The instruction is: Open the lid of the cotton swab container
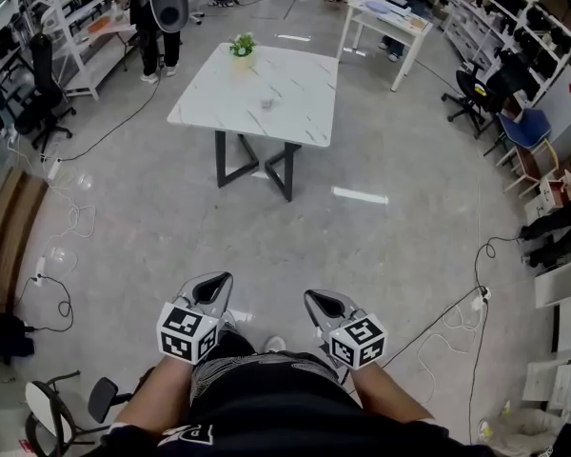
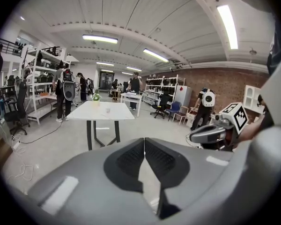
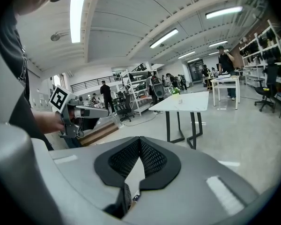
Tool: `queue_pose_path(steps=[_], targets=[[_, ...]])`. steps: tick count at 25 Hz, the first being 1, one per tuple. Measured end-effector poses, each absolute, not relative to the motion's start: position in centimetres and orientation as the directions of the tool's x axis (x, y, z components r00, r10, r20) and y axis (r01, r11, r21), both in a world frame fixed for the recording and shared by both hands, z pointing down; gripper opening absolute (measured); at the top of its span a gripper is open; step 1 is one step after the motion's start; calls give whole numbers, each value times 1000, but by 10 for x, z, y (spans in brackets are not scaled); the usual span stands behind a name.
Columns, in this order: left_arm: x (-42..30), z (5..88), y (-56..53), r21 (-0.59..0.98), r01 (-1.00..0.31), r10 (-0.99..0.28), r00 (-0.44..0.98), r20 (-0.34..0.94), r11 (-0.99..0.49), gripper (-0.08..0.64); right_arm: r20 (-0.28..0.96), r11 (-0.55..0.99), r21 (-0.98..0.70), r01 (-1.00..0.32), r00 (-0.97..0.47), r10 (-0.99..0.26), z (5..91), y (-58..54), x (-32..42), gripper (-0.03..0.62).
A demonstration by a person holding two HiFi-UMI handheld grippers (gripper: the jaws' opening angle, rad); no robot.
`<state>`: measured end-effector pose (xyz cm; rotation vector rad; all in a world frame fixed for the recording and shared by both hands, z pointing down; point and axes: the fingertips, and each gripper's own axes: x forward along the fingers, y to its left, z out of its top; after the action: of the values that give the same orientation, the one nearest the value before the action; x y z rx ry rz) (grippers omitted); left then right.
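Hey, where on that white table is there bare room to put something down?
Most of the table is bare: the whole near edge, and the stretches to the left and right of the small container near the middle. The only taken spots are the far edge, where the plant stands, and the middle itself.

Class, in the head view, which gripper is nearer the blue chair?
Right. The blue chair stands far ahead and off to the right of the right gripper; the left gripper is farther over, on the right gripper's left.
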<state>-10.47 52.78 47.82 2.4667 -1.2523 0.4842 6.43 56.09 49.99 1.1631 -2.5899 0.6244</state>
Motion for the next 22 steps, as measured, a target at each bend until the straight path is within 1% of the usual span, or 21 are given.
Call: queue_pose_path(steps=[11, 22], targets=[[-107, 476, 517, 135, -817, -707, 557, 436, -561, 60, 368, 603, -282, -746, -665, -650, 498, 550, 58, 0], [-107, 478, 476, 146, -804, -697, 577, 425, -577, 60, 382, 598, -275, -753, -656, -651, 500, 515, 51, 0]])
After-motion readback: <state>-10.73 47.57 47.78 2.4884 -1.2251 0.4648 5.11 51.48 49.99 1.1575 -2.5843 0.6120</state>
